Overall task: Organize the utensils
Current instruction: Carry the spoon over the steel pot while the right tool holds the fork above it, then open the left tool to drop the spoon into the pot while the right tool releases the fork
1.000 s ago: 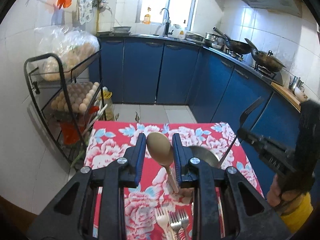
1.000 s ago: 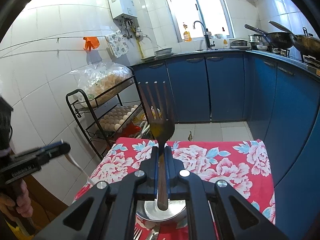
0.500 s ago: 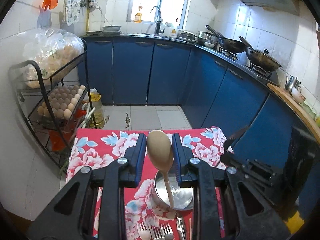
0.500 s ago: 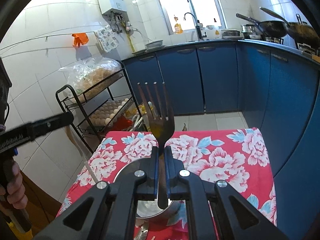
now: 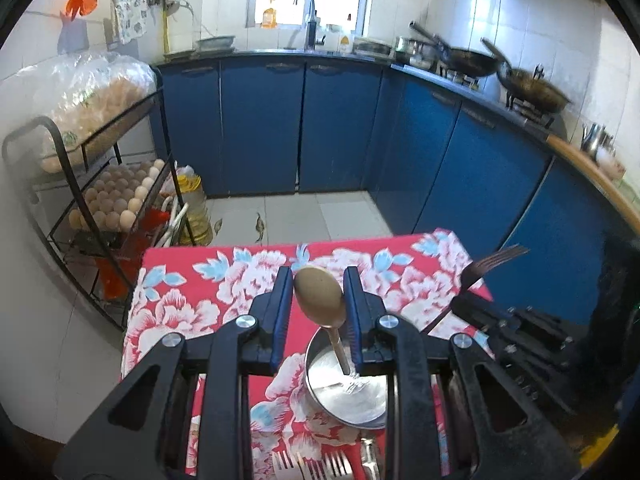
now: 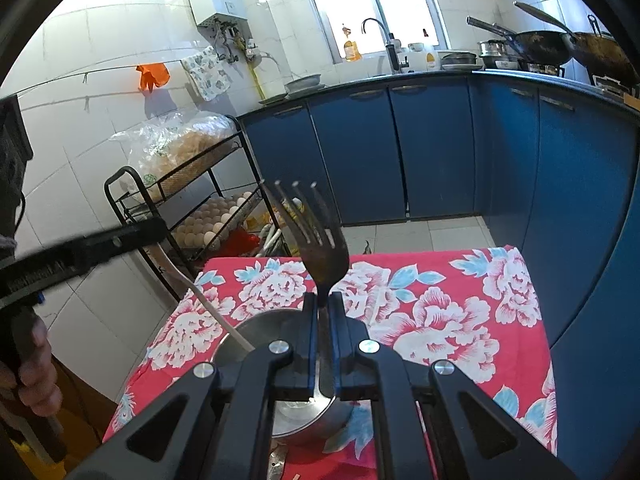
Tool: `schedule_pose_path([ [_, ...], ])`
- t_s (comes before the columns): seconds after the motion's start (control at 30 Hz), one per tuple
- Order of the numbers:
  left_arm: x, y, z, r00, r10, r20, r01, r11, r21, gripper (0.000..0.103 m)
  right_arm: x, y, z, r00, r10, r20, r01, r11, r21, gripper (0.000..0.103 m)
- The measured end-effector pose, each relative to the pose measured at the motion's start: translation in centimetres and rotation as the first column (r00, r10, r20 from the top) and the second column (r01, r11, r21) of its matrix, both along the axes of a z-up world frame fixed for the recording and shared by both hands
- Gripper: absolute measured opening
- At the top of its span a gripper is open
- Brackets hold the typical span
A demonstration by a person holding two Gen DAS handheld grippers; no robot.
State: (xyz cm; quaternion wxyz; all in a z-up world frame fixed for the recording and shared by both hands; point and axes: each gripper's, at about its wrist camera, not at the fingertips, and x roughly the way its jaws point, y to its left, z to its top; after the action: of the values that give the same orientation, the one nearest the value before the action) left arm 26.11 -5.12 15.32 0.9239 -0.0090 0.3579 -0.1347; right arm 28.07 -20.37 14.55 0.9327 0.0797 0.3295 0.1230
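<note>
Left gripper (image 5: pixel 316 300) partly closed on a wooden spoon (image 5: pixel 320 300), pads pinching the handle low down, bowl of the spoon standing upright between the fingertips and tilted a little toward the left finger; handle's lower end hanging over a steel bowl (image 5: pixel 348 392) that sits on the red floral tablecloth (image 5: pixel 224 280) near the tabletop's near edge, slightly right of middle; whether the handle tip touches the bowl's floor, impossible to tell. Just past the bowl at the near edge, several forks (image 5: pixel 308 468) lying flat with tines pointing away, partly hidden by the gripper body. Right gripper (image 6: pixel 324 308) clamped almost fully shut on a dark fork (image 6: pixel 320 240), handle gripped between the pads, tines pointing up and away, leaning slightly left; same steel bowl (image 6: pixel 256 332) directly beneath those fingers, mostly hidden behind them. Seen from the right wrist, the spoon's pale handle (image 6: pixel 208 304) slanting down into the bowl's left rim, with the left gripper's black body (image 6: pixel 80 252) and a hand (image 6: pixel 36 376) at the frame's left edge. Beyond the tabletop's far left corner, a black wire rack (image 5: pixel 100 184) with trays of eggs (image 5: pixel 116 196); blue cabinets (image 5: pixel 320 128) along the far wall.
</note>
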Motion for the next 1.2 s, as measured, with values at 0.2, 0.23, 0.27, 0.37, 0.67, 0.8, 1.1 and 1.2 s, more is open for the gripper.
schedule_pose_path([
  [0.2, 0.5, 0.1, -2.6, 0.999, 0.009, -0.044, -0.009, 1.000, -0.002, 0.020, 0.6, -0.1, -1.3, 0.999, 0.005, -0.032, -0.005, 1.000, 0.007, 0.007],
  [0.23, 0.5, 0.2, -2.7, 0.999, 0.012, -0.037, -0.013, 1.000, -0.001, 0.020, 0.7, -0.2, -1.6, 0.999, 0.005, -0.040, -0.005, 1.000, 0.013, 0.007],
  [0.27, 0.4, 0.2, -2.6, 0.999, 0.013, -0.035, -0.013, 1.000, -0.003, 0.020, 0.8, -0.2, -1.7, 0.999, 0.005, -0.043, -0.004, 1.000, 0.017, 0.007],
  [0.37, 0.6, 0.1, -2.6, 1.000, 0.013, -0.029, -0.013, 1.000, 0.002, 0.020, 1.0, -0.3, -2.1, 0.999, 0.007, -0.044, -0.006, 1.000, 0.022, 0.007],
  [0.67, 1.0, 0.3, -3.9, 0.997, 0.000, -0.078, -0.002, 1.000, -0.021, 0.025, 0.5, -0.7, -1.4, 0.999, 0.023, -0.027, -0.021, 0.998, 0.065, 0.009],
  [0.8, 0.8, 0.3, -4.1, 0.996, 0.001, -0.085, -0.003, 1.000, -0.021, 0.035, 0.1, -0.8, -1.2, 0.999, 0.026, -0.023, -0.024, 0.998, 0.058, 0.017],
  [1.1, -0.4, 1.4, -3.6, 0.997, 0.019, -0.079, -0.022, 0.999, -0.040, 0.041, -0.9, -1.3, -1.0, 0.999, 0.018, -0.028, -0.016, 0.998, 0.069, 0.019],
  [1.2, -1.1, 2.0, -3.4, 0.997, 0.026, -0.079, -0.030, 0.998, -0.054, 0.041, -1.5, -1.3, -0.7, 0.999, 0.017, -0.027, -0.015, 0.997, 0.072, 0.019],
])
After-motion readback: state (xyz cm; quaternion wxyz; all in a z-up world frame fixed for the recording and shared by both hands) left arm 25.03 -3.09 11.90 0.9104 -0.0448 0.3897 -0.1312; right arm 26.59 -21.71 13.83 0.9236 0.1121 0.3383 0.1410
